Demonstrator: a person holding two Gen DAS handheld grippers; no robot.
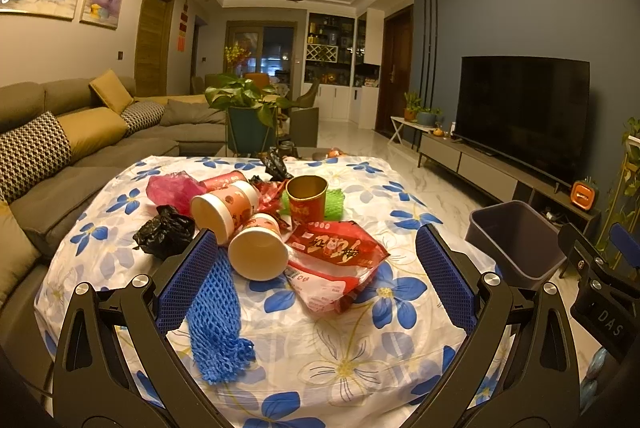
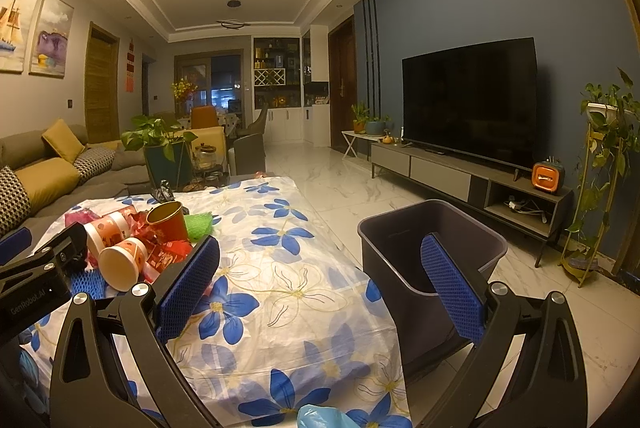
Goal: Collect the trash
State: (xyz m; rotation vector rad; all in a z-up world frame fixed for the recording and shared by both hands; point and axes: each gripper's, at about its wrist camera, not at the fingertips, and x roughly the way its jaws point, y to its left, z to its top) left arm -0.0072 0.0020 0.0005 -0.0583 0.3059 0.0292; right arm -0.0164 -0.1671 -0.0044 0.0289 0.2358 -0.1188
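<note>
A heap of trash lies on the flowered tablecloth (image 1: 360, 348): two paper cups (image 1: 260, 252) on their sides, a red and gold cup (image 1: 306, 197) upright, a red snack wrapper (image 1: 340, 260), a blue foam net (image 1: 218, 312), a black bag (image 1: 166, 232), a pink bag (image 1: 172, 187) and a green net (image 1: 334, 203). My left gripper (image 1: 316, 276) hangs open above the near side of the heap, its fingers wide on either side of the wrapper. My right gripper (image 2: 320, 292) is open over the table's right edge, beside the dark bin (image 2: 432, 252) on the floor.
The bin (image 1: 516, 244) stands to the right of the table on a marble floor. A grey sofa (image 1: 80, 155) runs along the left. A potted plant (image 1: 248, 107) sits behind the table, and a TV (image 2: 468, 99) on a low cabinet fills the right wall.
</note>
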